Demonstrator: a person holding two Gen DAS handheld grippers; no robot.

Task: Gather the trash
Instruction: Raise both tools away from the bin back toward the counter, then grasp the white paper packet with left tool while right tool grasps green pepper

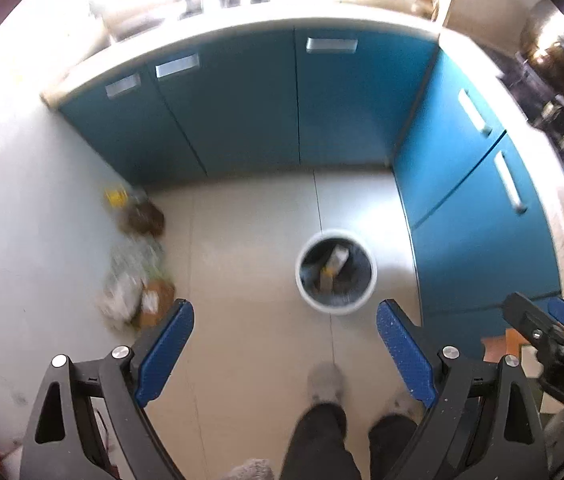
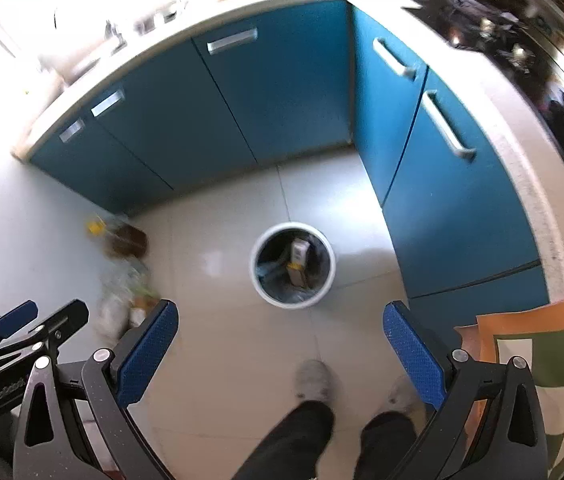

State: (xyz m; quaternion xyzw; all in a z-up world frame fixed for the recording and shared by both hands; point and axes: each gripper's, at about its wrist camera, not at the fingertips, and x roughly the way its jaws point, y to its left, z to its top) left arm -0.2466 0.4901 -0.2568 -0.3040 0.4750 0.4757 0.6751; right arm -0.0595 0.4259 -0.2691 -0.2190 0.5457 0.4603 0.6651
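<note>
Since both the left gripper [image 1: 285, 354] and right gripper [image 2: 280, 354] hang spread wide and empty above the floor [image 1: 241, 240], go first for the trash [image 1: 133, 276] along the wall [image 1: 21, 220], left of the bin [image 1: 336, 274].

You have one white trash bin [image 2: 293, 265] on the floor, one pile of trash [image 2: 123, 280] by the wall, two grippers, the left gripper [image 1: 285, 354] and the right gripper [image 2: 280, 354], and two feet [image 2: 313, 380] below.
</note>
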